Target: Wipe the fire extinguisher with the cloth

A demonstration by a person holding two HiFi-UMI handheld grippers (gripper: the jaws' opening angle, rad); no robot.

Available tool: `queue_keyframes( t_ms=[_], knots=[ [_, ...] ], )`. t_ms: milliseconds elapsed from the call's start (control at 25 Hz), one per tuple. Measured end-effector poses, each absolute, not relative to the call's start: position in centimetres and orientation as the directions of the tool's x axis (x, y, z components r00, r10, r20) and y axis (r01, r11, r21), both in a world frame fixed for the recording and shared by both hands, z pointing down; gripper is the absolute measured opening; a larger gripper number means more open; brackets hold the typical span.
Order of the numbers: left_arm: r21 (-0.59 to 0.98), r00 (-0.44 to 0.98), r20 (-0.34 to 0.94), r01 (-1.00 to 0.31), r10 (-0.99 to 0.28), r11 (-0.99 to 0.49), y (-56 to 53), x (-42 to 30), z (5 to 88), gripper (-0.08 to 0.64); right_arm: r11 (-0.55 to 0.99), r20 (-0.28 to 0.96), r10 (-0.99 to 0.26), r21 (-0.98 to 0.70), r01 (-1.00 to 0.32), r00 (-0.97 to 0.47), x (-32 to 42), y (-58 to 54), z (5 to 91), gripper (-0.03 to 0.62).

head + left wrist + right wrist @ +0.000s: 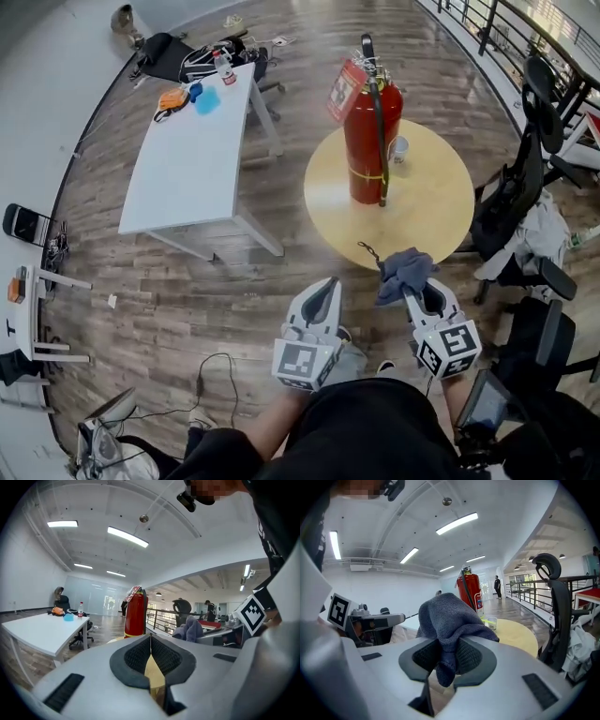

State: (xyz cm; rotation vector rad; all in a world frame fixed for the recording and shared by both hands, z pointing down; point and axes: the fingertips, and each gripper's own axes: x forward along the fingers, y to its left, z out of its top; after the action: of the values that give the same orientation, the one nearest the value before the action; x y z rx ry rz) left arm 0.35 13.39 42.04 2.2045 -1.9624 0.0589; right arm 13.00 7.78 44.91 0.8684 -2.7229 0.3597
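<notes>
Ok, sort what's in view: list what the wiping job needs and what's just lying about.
For the job:
fire extinguisher, upright on the round table
cloth, clamped in the right gripper

Just lying about:
cup beside the extinguisher
white desk with a bottle on it
black office chair

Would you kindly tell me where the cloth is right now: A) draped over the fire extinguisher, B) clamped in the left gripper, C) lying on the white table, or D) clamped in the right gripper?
D: the jaws of the right gripper are shut on the cloth.
</notes>
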Motion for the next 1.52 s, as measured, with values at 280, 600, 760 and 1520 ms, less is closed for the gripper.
queue_keyframes(
  t_ms=[280, 600, 760, 1520],
  knots=[
    [0.133, 0.145, 0.161, -0.983, -0.976, -0.124, 10.3, -4.5, 42.5, 0.023, 0.806, 0.343, -0.526, -0.093, -0.585, -0.779, 8.4, 5.5, 44.7, 0.087],
    [0.124, 0.170, 0.141, -0.980, -0.975, -0.153, 4.2, -4.7, 41.7, 0.023, 0.787, 0.316, -0.565, -0.072, -0.613, -0.762, 8.6, -0.3, 44.2, 0.087],
    [0.104, 0.166, 0.134, -0.983, -0.977, -0.153, -0.7, -4.6, 41.3, 0.023, 0.792, 0.225, -0.580, -0.070, -0.607, -0.783, 8.8, -5.6, 42.5, 0.087],
    [0.047, 0.035, 0.088, -0.998, -0.996, -0.031, -13.6, -6.5, 38.8, 0.023, 0.937, 0.039, -0.269, 0.241, -0.252, -0.962, 2.0, -19.9, 33.4, 0.087]
  ],
)
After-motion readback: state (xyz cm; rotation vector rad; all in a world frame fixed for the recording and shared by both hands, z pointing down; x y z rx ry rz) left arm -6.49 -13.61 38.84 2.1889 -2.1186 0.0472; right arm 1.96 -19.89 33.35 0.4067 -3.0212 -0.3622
